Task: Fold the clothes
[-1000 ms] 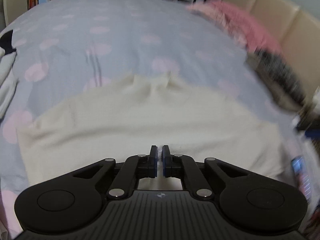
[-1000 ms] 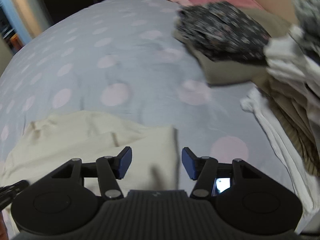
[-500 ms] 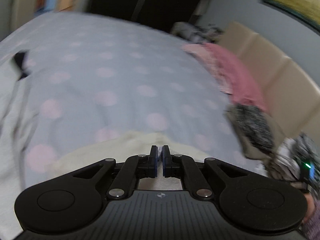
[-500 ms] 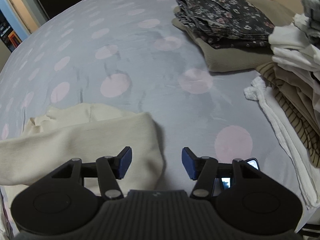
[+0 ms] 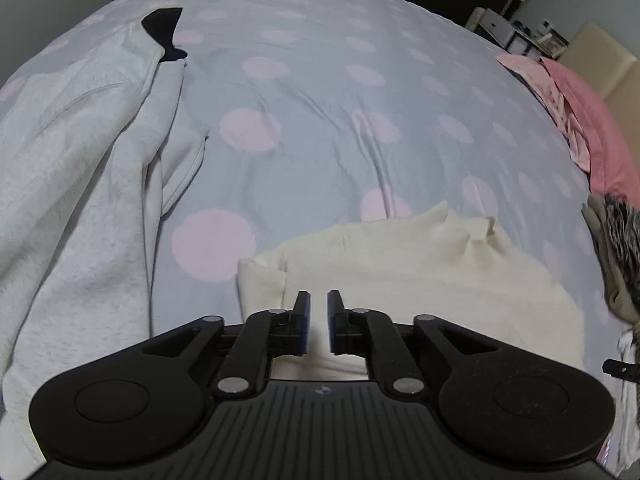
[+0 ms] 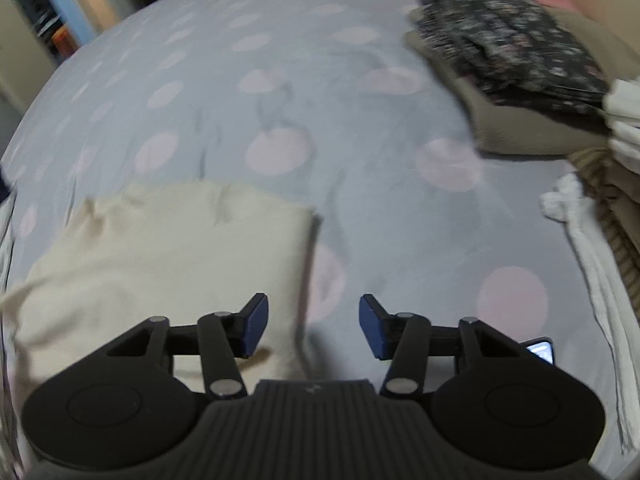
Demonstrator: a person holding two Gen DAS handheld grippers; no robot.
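A cream knit sweater [image 5: 420,264] lies folded on the polka-dot bed sheet [image 5: 320,100], with its collar bumps at the far edge. My left gripper [image 5: 319,320] hovers over the sweater's near left part. Its jaws stand a narrow gap apart with nothing pinched between them. In the right wrist view the same sweater [image 6: 180,248] fills the lower left. My right gripper [image 6: 313,324] is open wide above the sweater's right edge, its left finger over the cloth and its right finger over bare sheet.
A pale grey sweatshirt [image 5: 72,180] sprawls at the left. Pink bedding [image 5: 580,120] lies far right. A dark floral garment [image 6: 512,40] rests on a khaki one [image 6: 520,136]. White clothes [image 6: 592,260] pile at the right, and a phone [image 6: 540,350] lies near them.
My left gripper was shut on the sweater's cloth; its jaws have now parted and the cloth lies flat. The sweater has gone from spread wide to a narrower folded shape. Right gripper stays open.
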